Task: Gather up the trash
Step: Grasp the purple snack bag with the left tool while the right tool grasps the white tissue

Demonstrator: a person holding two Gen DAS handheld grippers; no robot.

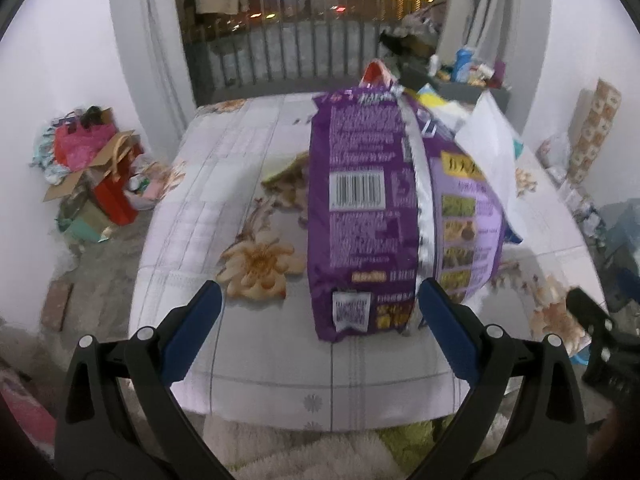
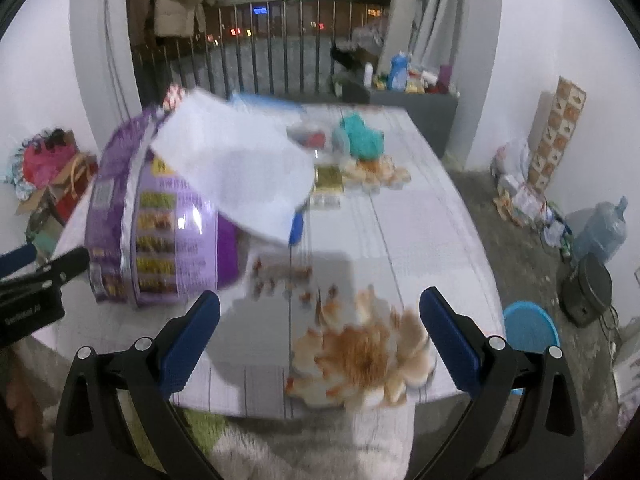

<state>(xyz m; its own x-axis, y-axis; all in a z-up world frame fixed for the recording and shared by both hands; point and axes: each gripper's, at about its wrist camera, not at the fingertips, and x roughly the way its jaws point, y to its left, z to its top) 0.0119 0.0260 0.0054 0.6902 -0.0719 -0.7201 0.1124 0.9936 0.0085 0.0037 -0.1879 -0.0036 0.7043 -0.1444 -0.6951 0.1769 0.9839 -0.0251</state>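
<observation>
A big purple snack bag [image 1: 372, 216] lies on the flower-print table [image 1: 224, 184], its silver seam toward me. A white paper sheet [image 1: 490, 148] leans on its right side. My left gripper [image 1: 318, 304] is open, its fingers on either side of the bag's near end, not touching. In the right wrist view the purple bag [image 2: 160, 216] lies at the left with the white sheet [image 2: 236, 168] over it. My right gripper [image 2: 320, 308] is open above the bare near part of the table [image 2: 400, 232], right of the bag. A gold wrapper [image 2: 328, 180] lies further back.
A teal cloth lump [image 2: 360, 140] and small packets sit at the table's far side. Boxes and red bags [image 1: 96, 168] pile on the floor at the left. A blue stool [image 2: 532, 328], a water jug [image 2: 600, 228] and floor clutter stand to the right. A railing closes the back.
</observation>
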